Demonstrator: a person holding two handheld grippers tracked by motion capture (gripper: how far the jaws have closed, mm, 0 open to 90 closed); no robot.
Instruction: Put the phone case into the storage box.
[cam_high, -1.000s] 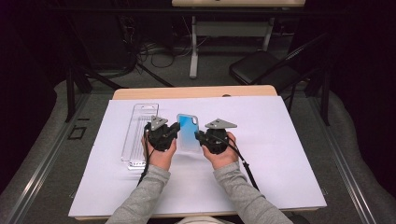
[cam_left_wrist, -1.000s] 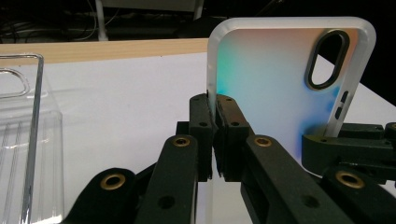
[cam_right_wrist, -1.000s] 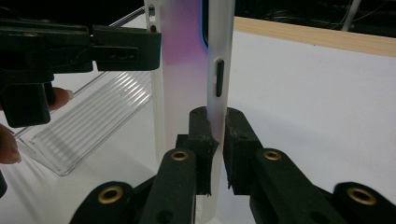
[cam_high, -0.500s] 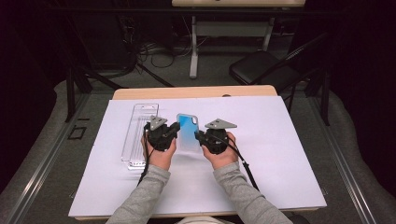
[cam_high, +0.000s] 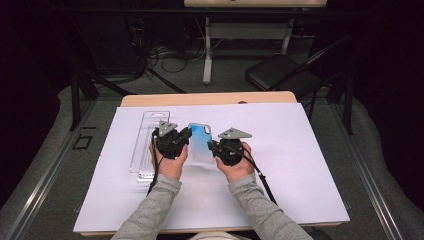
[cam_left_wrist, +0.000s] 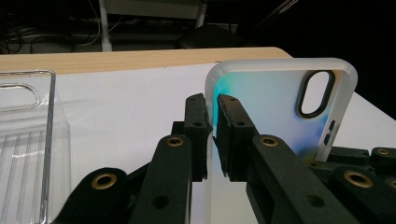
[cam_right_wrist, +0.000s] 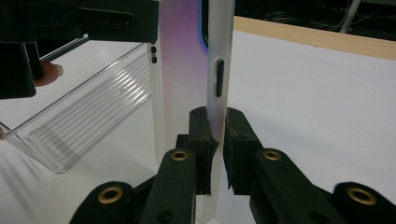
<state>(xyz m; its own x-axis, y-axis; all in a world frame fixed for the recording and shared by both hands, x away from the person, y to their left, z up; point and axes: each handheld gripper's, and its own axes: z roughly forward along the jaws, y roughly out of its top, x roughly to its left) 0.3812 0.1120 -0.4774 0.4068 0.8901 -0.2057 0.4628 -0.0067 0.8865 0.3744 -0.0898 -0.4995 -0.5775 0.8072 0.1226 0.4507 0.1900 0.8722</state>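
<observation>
At frame centre, the left gripper (cam_high: 186, 136) pinches one long edge of the phone case (cam_high: 201, 140) and the right gripper (cam_high: 212, 147) the other, lifting it. The clear tray (cam_high: 148, 125) lies left; seating the case there probably remains.

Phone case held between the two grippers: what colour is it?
The phone case is frosted white with a blue-to-purple fade, best seen in the left gripper view.
</observation>
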